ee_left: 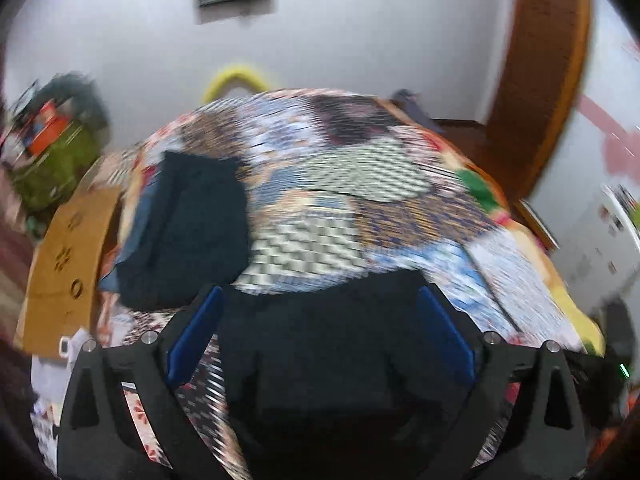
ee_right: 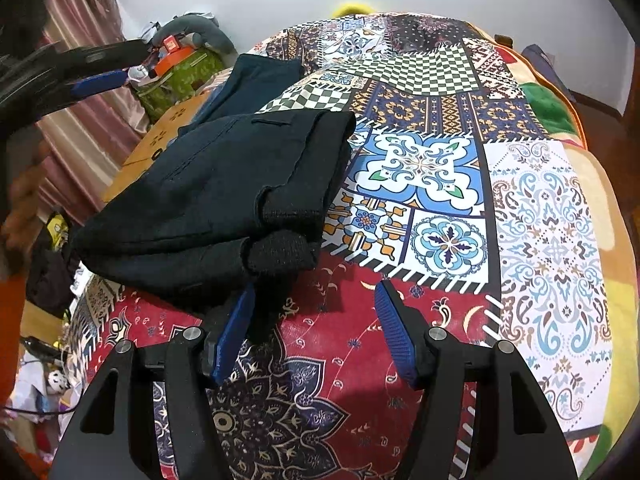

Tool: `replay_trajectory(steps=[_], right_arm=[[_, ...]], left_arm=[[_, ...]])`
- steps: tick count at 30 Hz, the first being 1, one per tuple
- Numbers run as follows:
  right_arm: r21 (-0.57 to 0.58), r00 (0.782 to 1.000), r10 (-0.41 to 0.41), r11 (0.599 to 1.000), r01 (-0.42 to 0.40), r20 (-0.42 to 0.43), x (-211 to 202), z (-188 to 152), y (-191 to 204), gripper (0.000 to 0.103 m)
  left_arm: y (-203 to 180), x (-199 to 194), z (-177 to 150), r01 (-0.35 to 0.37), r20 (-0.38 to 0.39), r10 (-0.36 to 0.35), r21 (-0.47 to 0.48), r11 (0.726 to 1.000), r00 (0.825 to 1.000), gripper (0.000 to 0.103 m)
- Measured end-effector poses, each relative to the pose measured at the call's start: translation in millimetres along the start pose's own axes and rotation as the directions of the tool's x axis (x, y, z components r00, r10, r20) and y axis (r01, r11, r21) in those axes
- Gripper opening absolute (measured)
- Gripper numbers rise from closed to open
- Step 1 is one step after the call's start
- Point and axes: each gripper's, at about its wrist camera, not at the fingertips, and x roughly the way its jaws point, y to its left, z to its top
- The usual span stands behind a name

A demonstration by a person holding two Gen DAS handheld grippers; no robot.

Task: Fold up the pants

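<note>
**Folded black pants on patchwork cover**

Black pants [ee_right: 224, 184]: seen folded into a thick bundle, lying on the patchwork cover [ee_right: 440, 168] ahead and to the left of the right gripper [ee_right: 314, 300]. Right gripper: jaws held part-way apart; a dark cuff lies against the left blue pad, the right pad stands clear of the cloth. Left gripper [ee_left: 318, 300]: jaws spread wide, black cloth seen between the pads, which are not pressed on it. A second dark folded garment [ee_left: 192, 224] is noted ahead-left of it.
</note>
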Motion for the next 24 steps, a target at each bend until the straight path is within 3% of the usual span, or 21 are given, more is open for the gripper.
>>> replay_trajectory(steps=[3,6,9,11,12,13,17,24], right_arm=[[-0.014,1.000,0.001,1.000,-0.001,0.000,-3.9,-0.3,1.9,0.059],[-0.017,1.000,-0.002,1.000,0.002,-0.005,-5.2,0.3,1.9,0.059],[-0.022,1.000,-0.010,1.000,0.010,-0.005,-7.5,1.2,1.5,0.059],[-0.024,1.000,-0.016,1.000,0.016,-0.002,-9.1,2.0,1.2,0.059],[-0.023,1.000,-0.019,1.000,0.019,-0.001,-9.8,2.1,1.3,0.059],[-0.022,1.000,-0.021,1.000,0.021,-0.001,-10.6,2.2,0.8,0.058],[-0.014,0.999,-0.032,0.999,0.032,-0.002,-13.4,0.3,-3.0,0.059],[-0.009,0.996,-0.088,0.996,0.088,0.023,-26.4,-4.6,-14.4,0.059]], left_arm=[[35.1,30.6,13.2,-0.083,-0.033,0.081,-0.051,0.995,0.996,0.098],[60.8,66.5,16.9,-0.196,-0.094,0.190,-0.060,0.979,0.977,0.098],[78.8,105.0,7.6,-0.229,-0.186,0.214,-0.063,0.971,0.959,0.098],[85.0,130.5,-4.2,-0.248,-0.261,0.232,-0.029,0.968,0.937,0.098],[87.5,146.1,-14.5,-0.260,-0.317,0.247,0.002,0.966,0.916,0.098],[88.2,152.9,-20.4,-0.253,-0.340,0.242,0.014,0.967,0.909,0.098],[95.2,146.8,-40.9,-0.217,-0.340,0.204,-0.002,0.976,0.918,0.098],[89.0,97.5,-81.2,-0.229,-0.314,0.243,0.080,0.970,0.918,0.099]])
